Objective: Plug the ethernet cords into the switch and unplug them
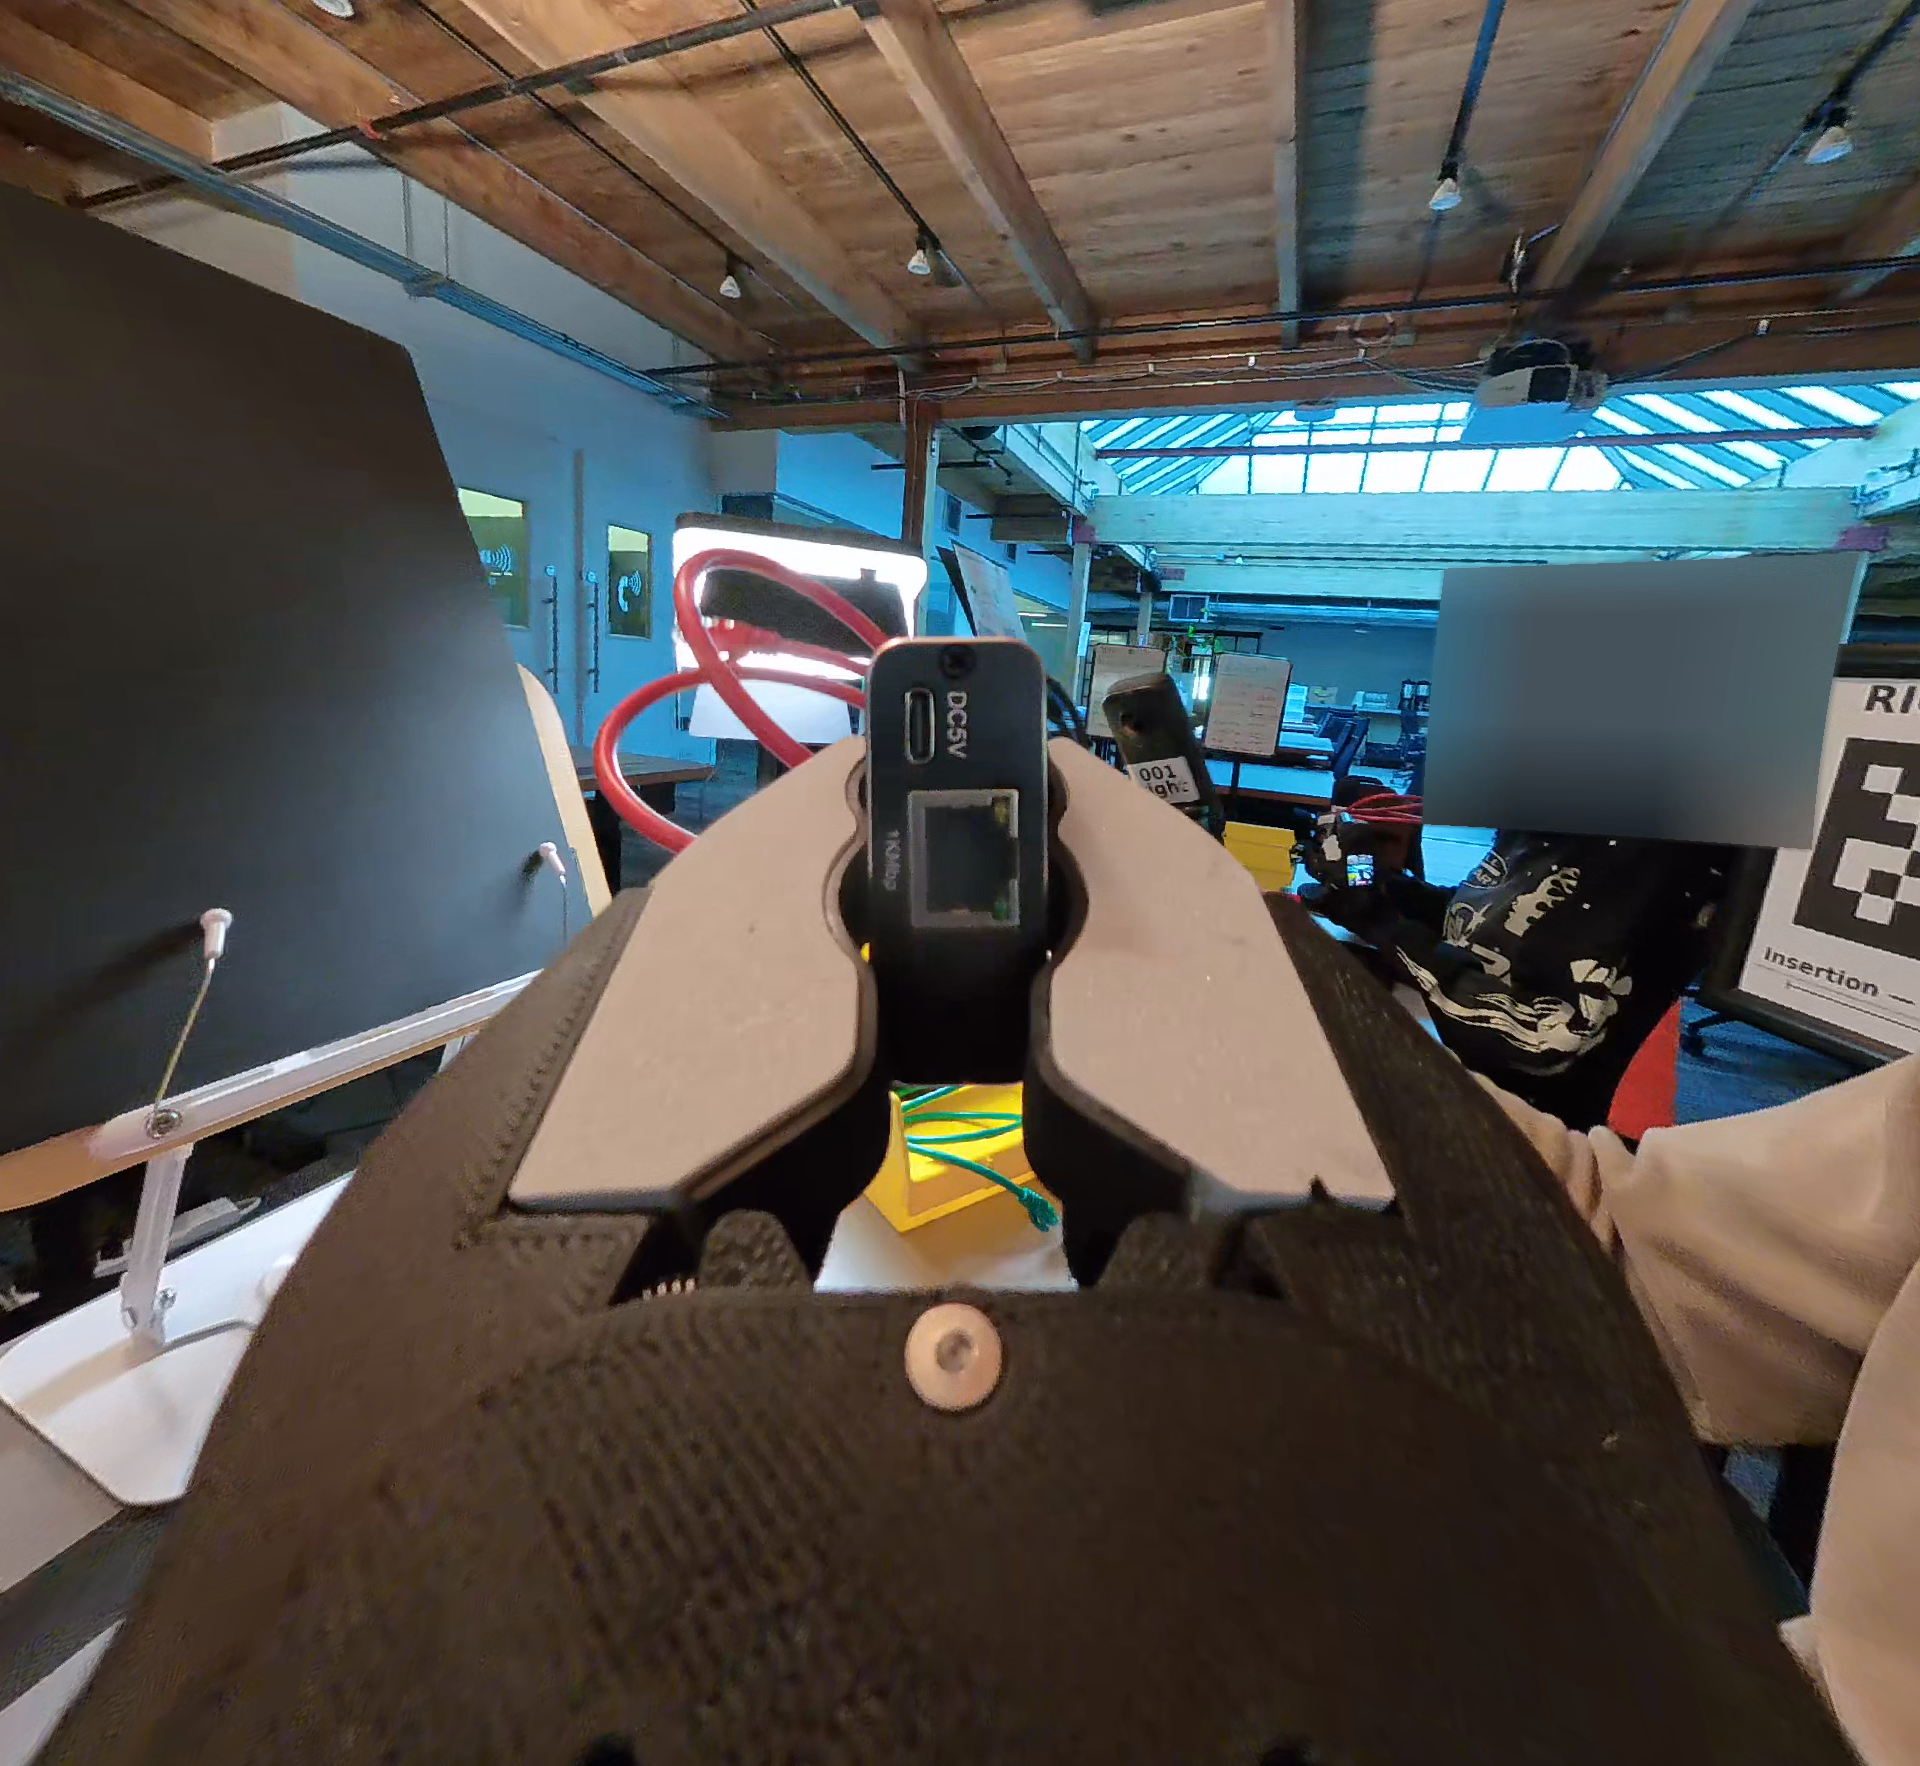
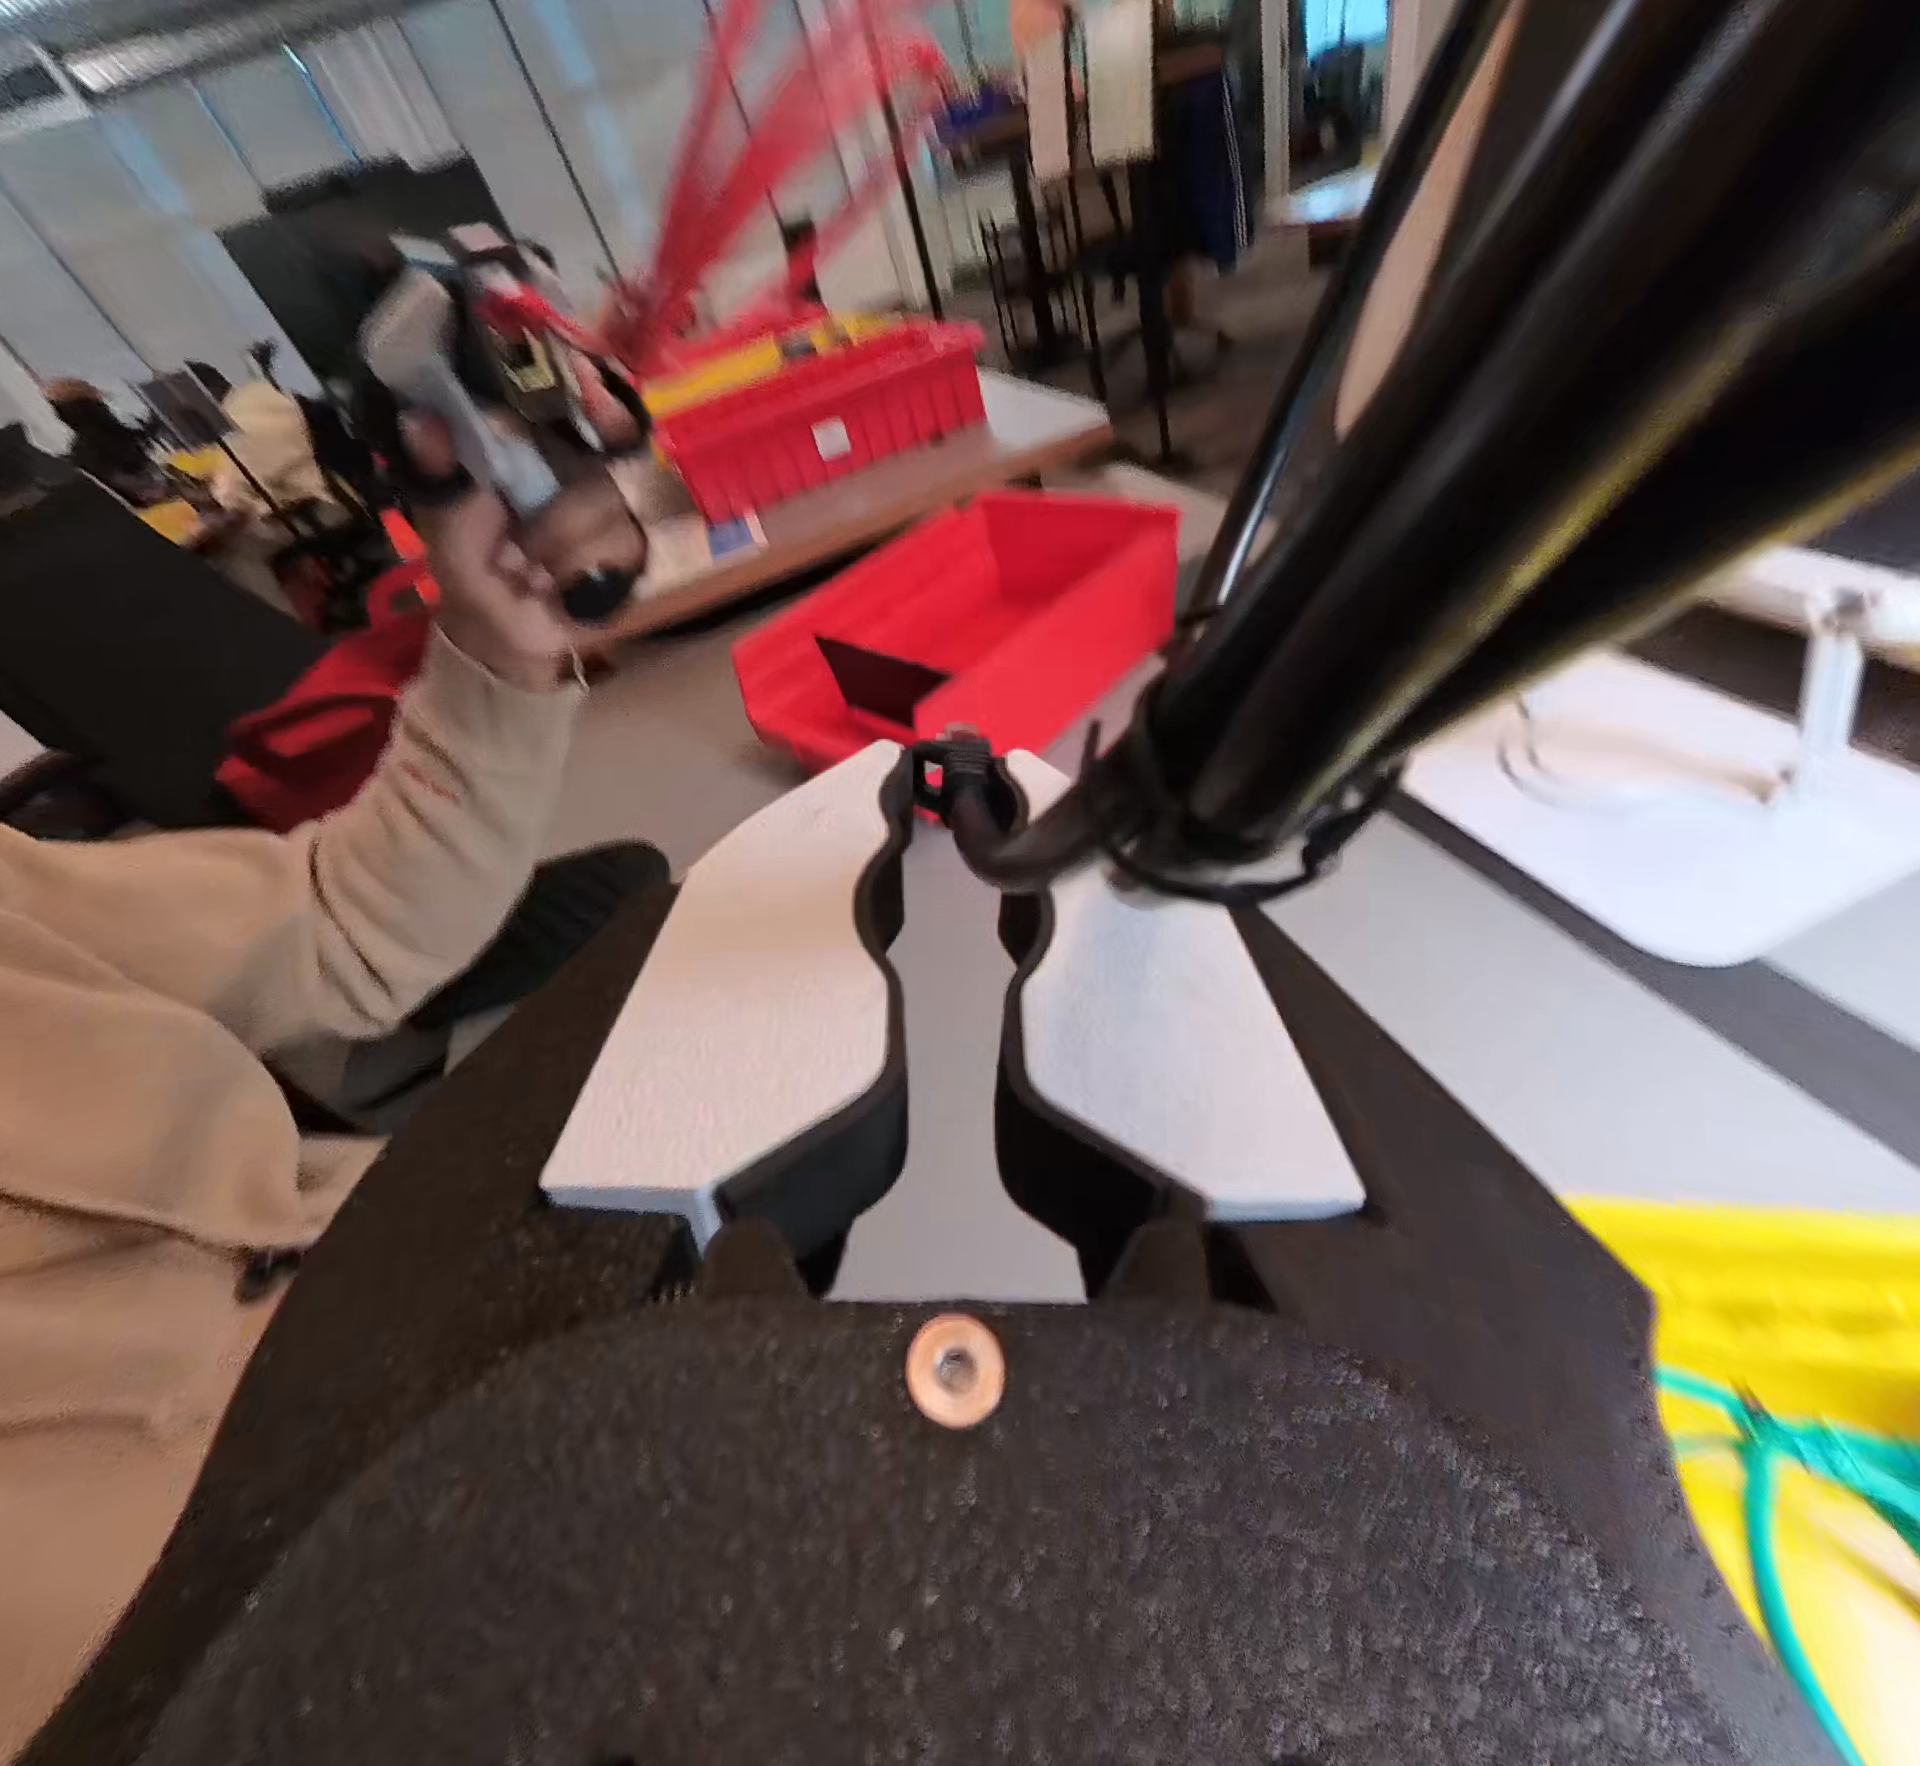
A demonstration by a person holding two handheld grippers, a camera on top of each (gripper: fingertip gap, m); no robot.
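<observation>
My left gripper (image 1: 956, 781) is shut on the black switch (image 1: 956, 968) and holds it upright in the air. The switch's end face shows an empty ethernet port (image 1: 964, 859). A red cord (image 1: 717, 667) loops behind the switch; where it ends is hidden. My right gripper (image 2: 956, 771) is shut on the plug of a black ethernet cord (image 2: 966, 807) at its fingertips. The rest of the black cord (image 2: 1455, 366) runs as a bundle up to the right. The left gripper (image 2: 499, 438) also shows blurred at the upper left of the right wrist view, with red cords (image 2: 727, 158) trailing.
A yellow bin (image 1: 935, 1186) holding a green cord (image 2: 1766, 1467) sits below the grippers. A red bin (image 2: 997, 615) lies ahead, with a red crate (image 2: 831, 417) on a table behind. A black board (image 1: 208, 677) stands at left on a white stand (image 1: 125, 1384). A person (image 1: 1527, 968) sits opposite. Tip to tip, the grippers are about 25 cm apart.
</observation>
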